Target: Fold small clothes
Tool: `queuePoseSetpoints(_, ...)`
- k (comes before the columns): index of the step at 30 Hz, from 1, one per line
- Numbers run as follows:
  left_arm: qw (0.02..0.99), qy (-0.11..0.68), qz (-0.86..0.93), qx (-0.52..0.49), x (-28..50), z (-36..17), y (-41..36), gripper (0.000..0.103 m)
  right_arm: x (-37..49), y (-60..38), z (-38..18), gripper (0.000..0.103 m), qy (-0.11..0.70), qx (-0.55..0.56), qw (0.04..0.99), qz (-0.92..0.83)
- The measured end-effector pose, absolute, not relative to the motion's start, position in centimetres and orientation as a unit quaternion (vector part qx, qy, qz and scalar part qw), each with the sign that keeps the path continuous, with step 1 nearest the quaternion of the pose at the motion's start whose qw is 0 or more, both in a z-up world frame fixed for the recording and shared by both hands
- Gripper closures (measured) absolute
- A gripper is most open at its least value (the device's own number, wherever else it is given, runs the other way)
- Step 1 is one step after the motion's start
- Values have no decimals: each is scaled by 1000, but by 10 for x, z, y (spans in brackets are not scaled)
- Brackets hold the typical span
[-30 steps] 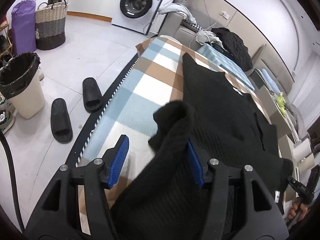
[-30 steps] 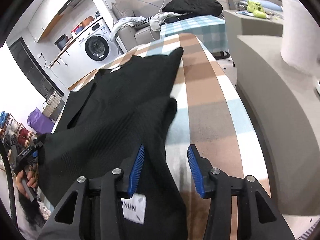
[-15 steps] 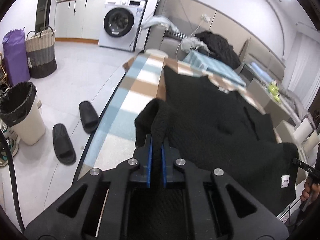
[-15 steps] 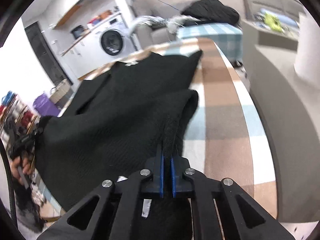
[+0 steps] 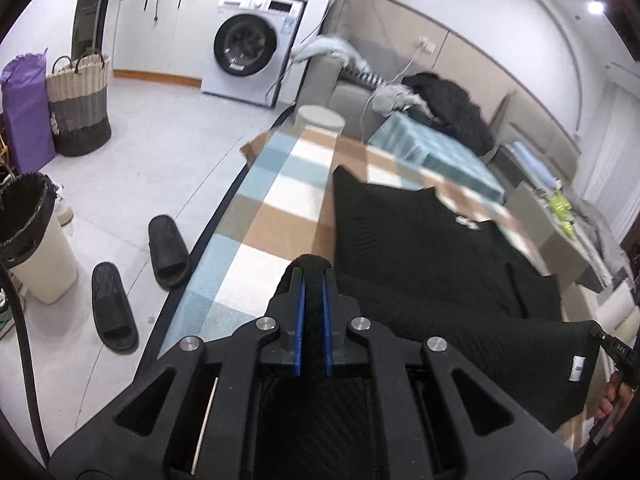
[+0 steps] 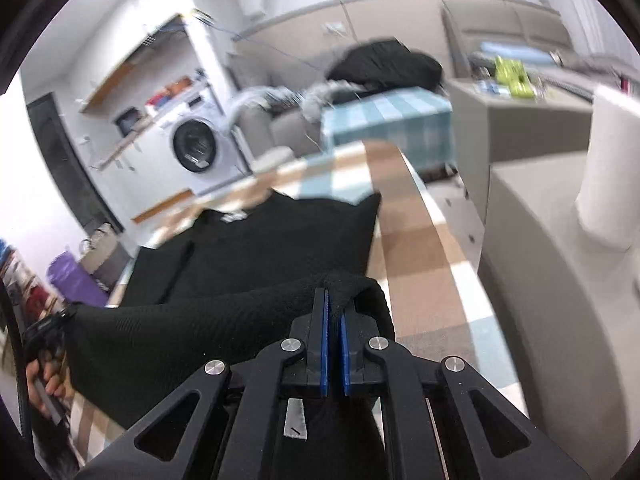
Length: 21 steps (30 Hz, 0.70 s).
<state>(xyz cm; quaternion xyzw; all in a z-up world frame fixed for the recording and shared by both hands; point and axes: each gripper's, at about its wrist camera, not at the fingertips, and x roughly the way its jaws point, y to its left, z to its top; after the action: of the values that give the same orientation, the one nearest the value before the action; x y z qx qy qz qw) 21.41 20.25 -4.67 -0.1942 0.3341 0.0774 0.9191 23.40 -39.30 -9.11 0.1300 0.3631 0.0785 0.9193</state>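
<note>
A black knit garment (image 5: 420, 248) lies spread on a checked table (image 5: 280, 208). My left gripper (image 5: 312, 280) is shut on the garment's near left corner, lifted off the table. My right gripper (image 6: 334, 304) is shut on the garment's (image 6: 280, 248) near right corner, also lifted. The near hem hangs stretched between the two grippers. A white label (image 5: 576, 368) shows near the right-hand corner in the left wrist view.
Two black slippers (image 5: 140, 276) and a bin (image 5: 32, 240) stand on the floor left of the table. A washing machine (image 5: 248, 52), baskets (image 5: 78, 108) and a sofa with clothes (image 5: 440, 104) are behind. A grey counter (image 6: 560, 240) flanks the table's right side.
Both grippers went from open around the hem to shut on it. They then lifted the near edge up and carried it forward over the garment.
</note>
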Motion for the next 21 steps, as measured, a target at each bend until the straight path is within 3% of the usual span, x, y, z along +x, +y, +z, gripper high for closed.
queuePoseSetpoints(2,908,362,93,-187,227,-59,202,93,248,-392,-104,96,392,138,907,67)
queuePoseSetpoints(4,901,381,94,-185,228,-68,200,78,252,-396,-114,87,415,151,895,63)
queuePoseSetpoints(5,899,385,94,-185,226,-72,199,72,250,-399,-117,77,421,153,891,66)
queuePoseSetpoints(6,899,387,93,-186,224,-77,199,58,248,-400,-119,66,423,157,890,73)
queuePoseSetpoints(7,898,387,90,-187,220,-80,199,47,242,-404,-120,63,421,165,888,86)
queuePoseSetpoints(9,895,393,89,-190,220,-87,197,45,235,-406,-124,57,422,172,885,101)
queuePoseSetpoints(12,888,410,80,-191,224,-101,193,45,236,-399,-134,54,439,163,876,111)
queuePoseSetpoints(14,890,409,72,-186,228,-105,188,55,239,-393,-139,54,440,157,876,115)
queuePoseSetpoints(15,891,409,66,-185,229,-106,186,67,241,-391,-139,55,437,155,878,115)
queuePoseSetpoints(16,892,410,60,-181,229,-107,183,80,244,-388,-140,59,436,152,880,114)
queuePoseSetpoints(17,892,413,57,-174,231,-107,180,84,247,-386,-140,71,436,151,879,119)
queuePoseSetpoints(21,896,418,57,-137,226,-106,168,92,246,-377,-143,80,448,122,878,116)
